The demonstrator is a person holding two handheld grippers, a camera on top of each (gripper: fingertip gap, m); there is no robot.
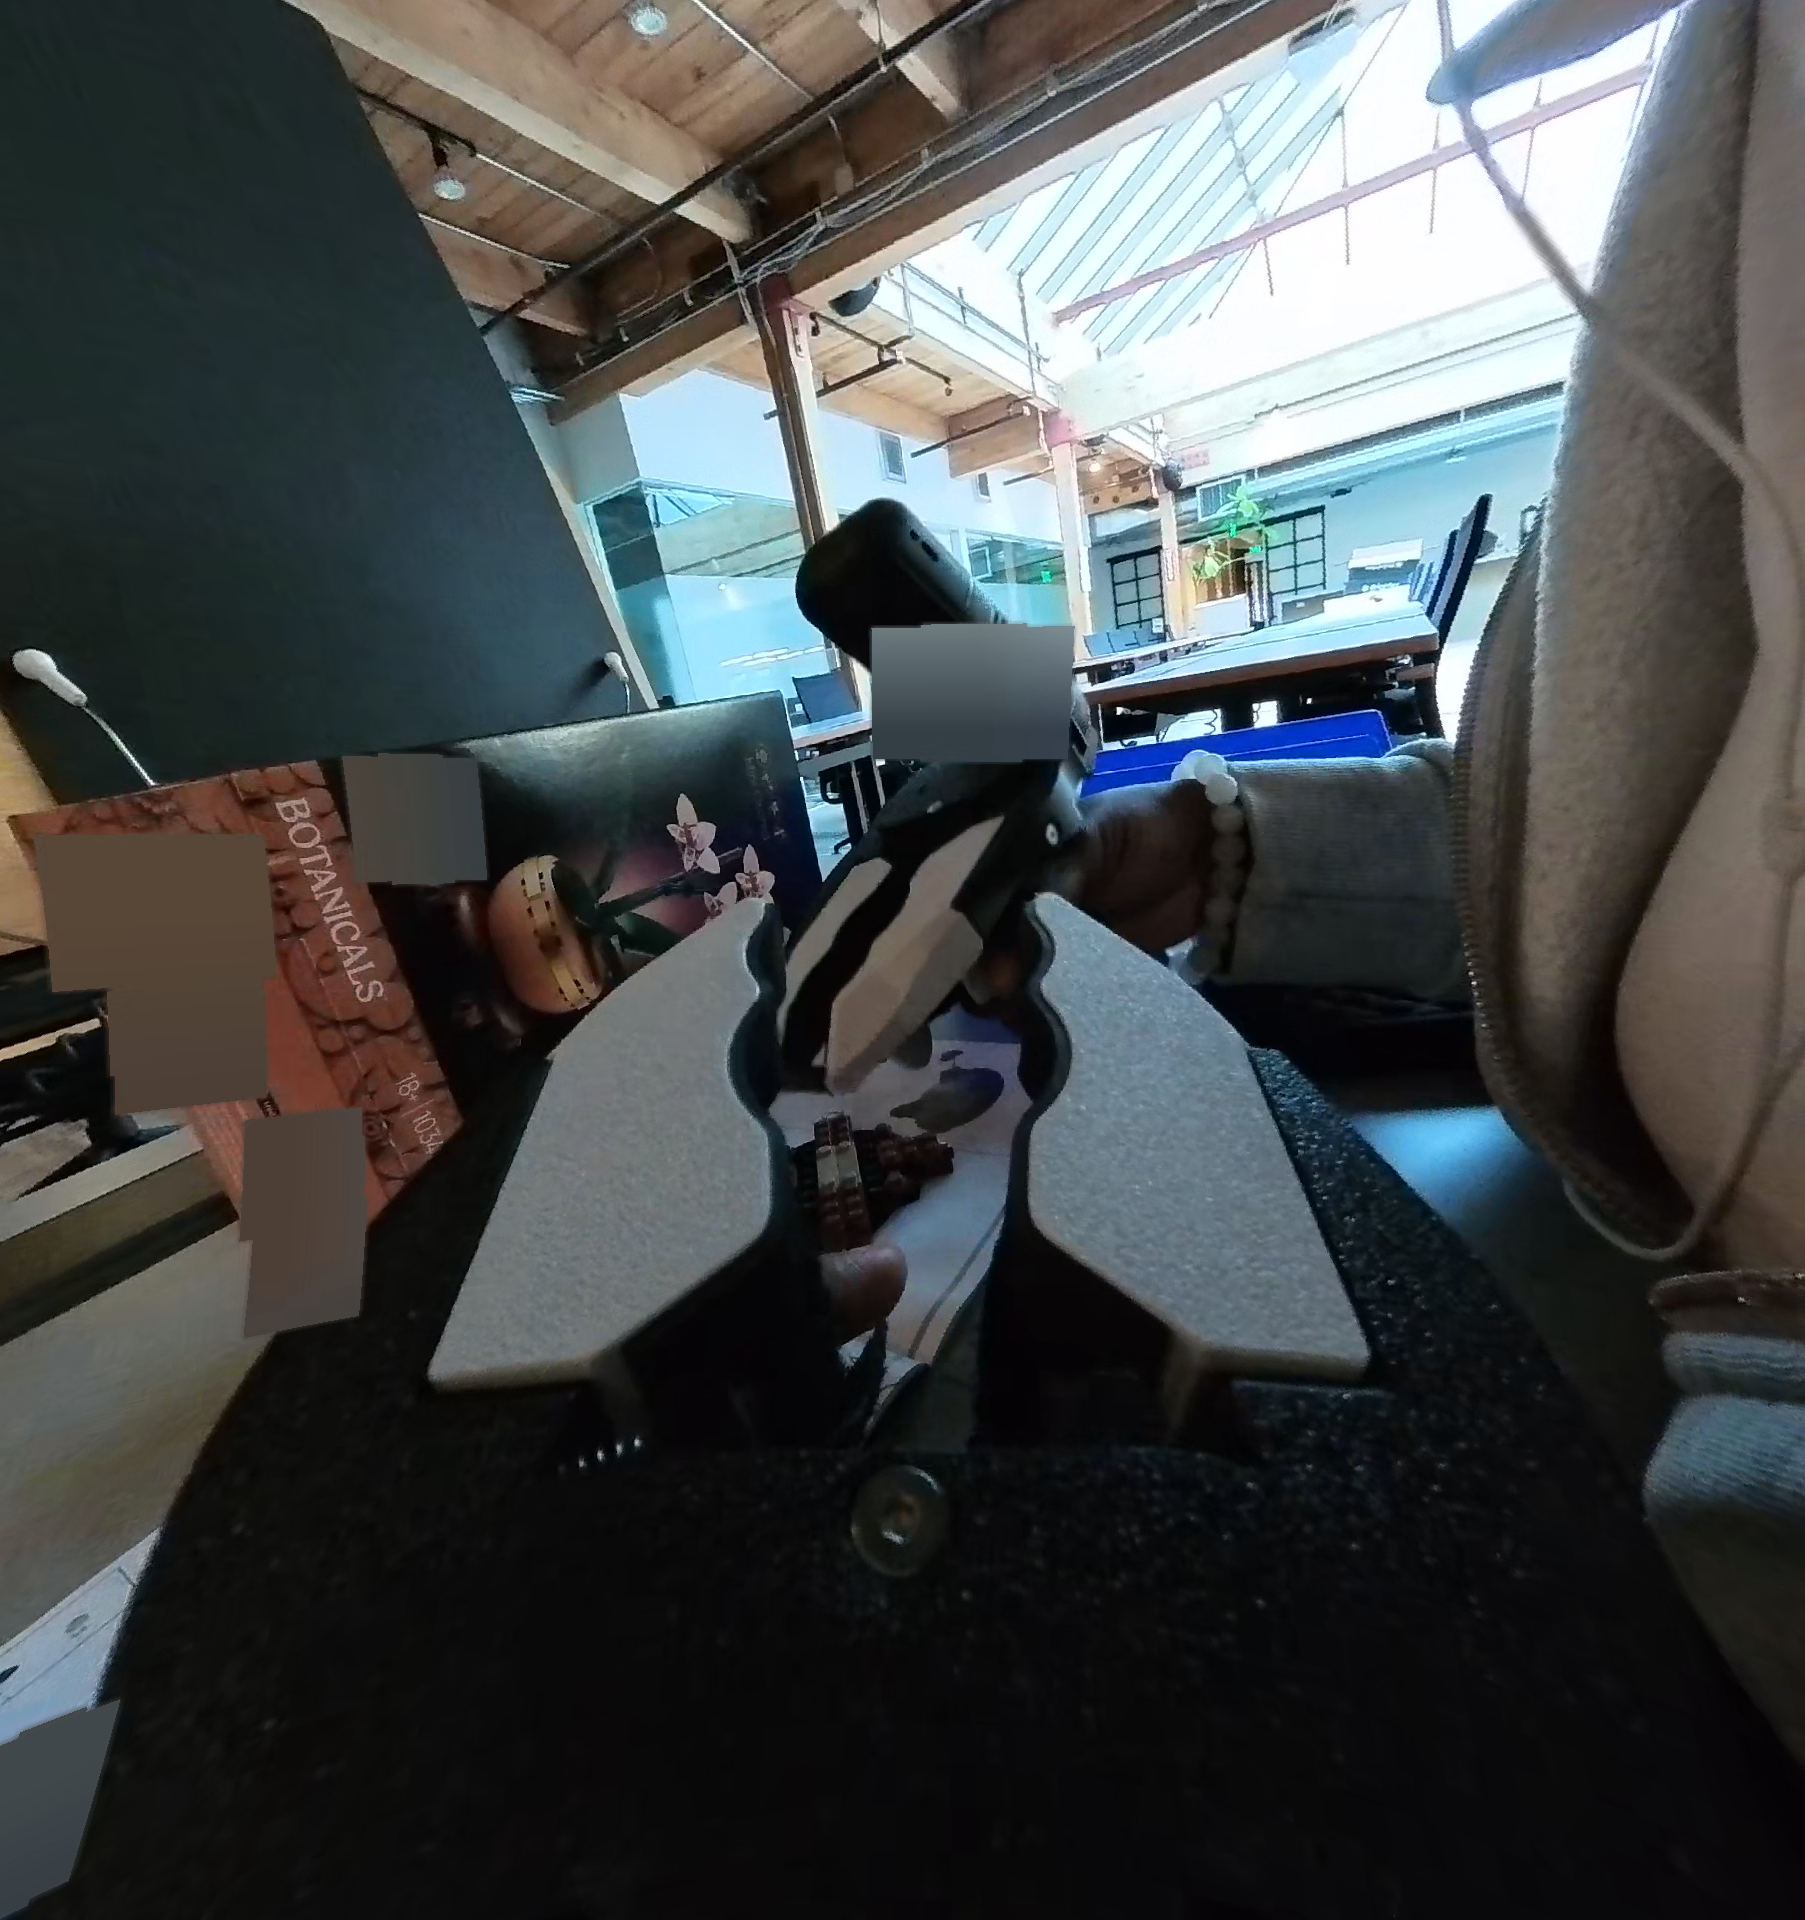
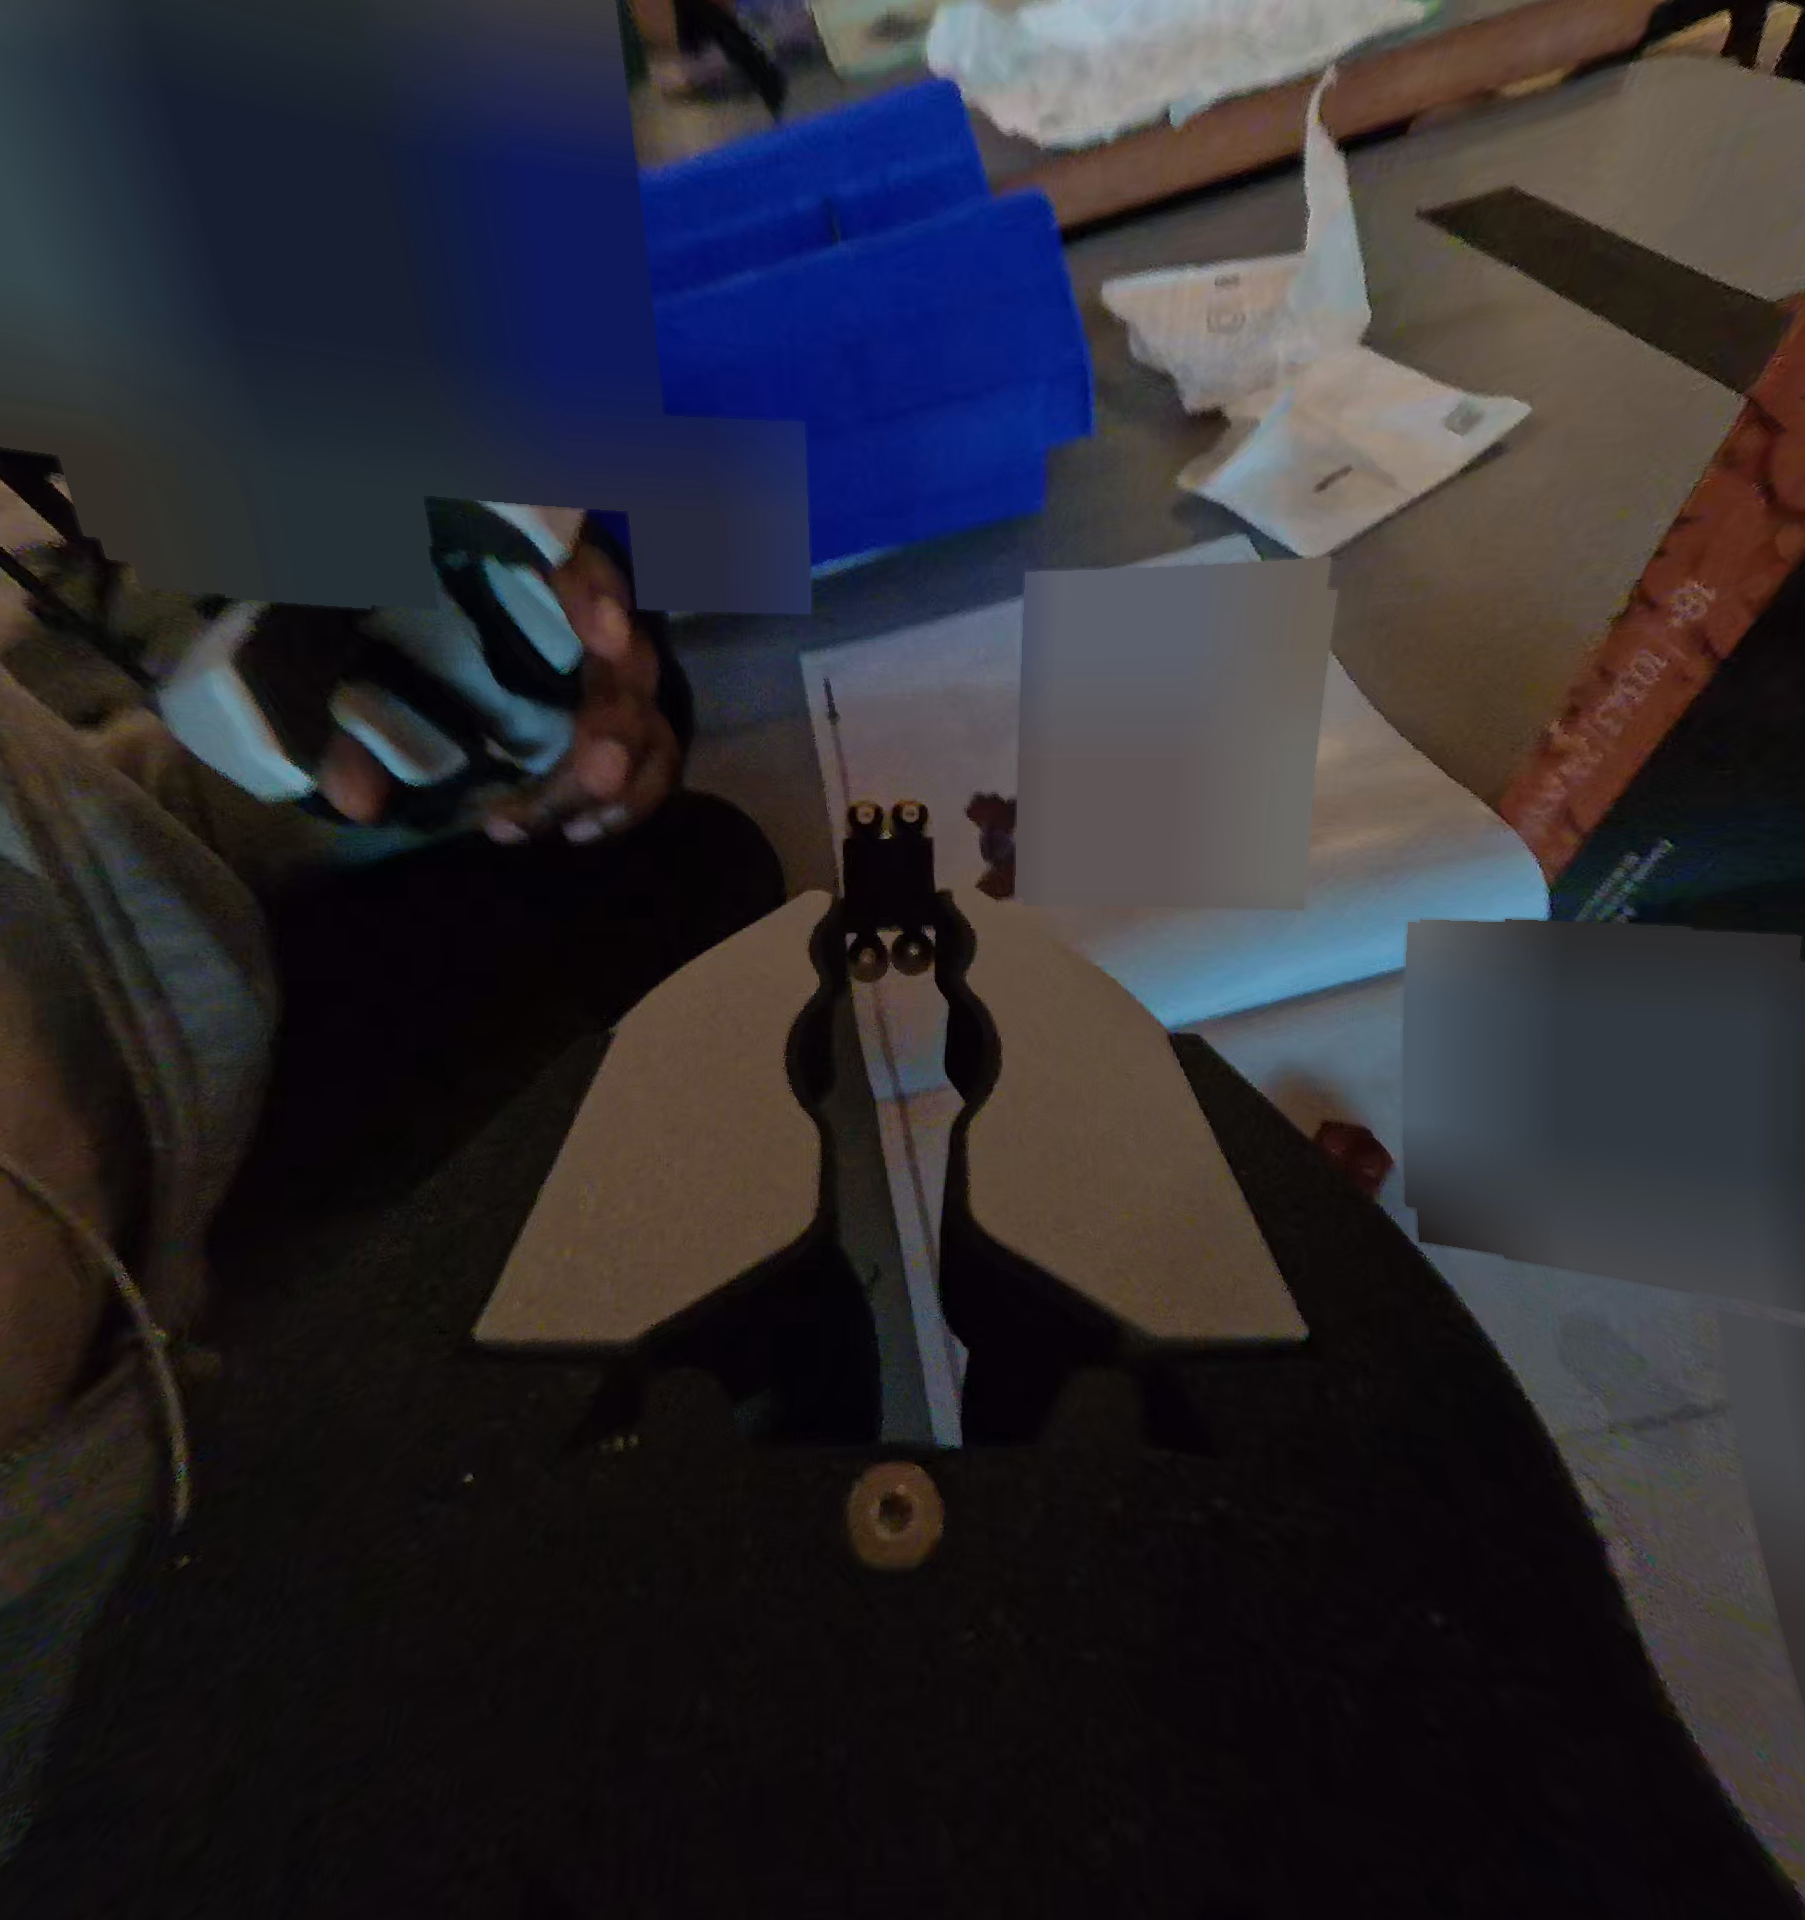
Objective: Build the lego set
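Right tongs (image 2: 890, 914) clenched on a small black brick piece (image 2: 887, 862); left tongs (image 1: 898, 997) released, nothing gripped.
Piece juts past the tips, studs clear, likely for mating. Below: open booklet (image 2: 1397, 935) on the worktop (image 2: 1563, 582). Box (image 2: 1698, 644) walls the right; blue bins (image 2: 856, 312) behind.

box (image 2: 1698, 644) crowds right, blue bins (image 2: 856, 343) ahead
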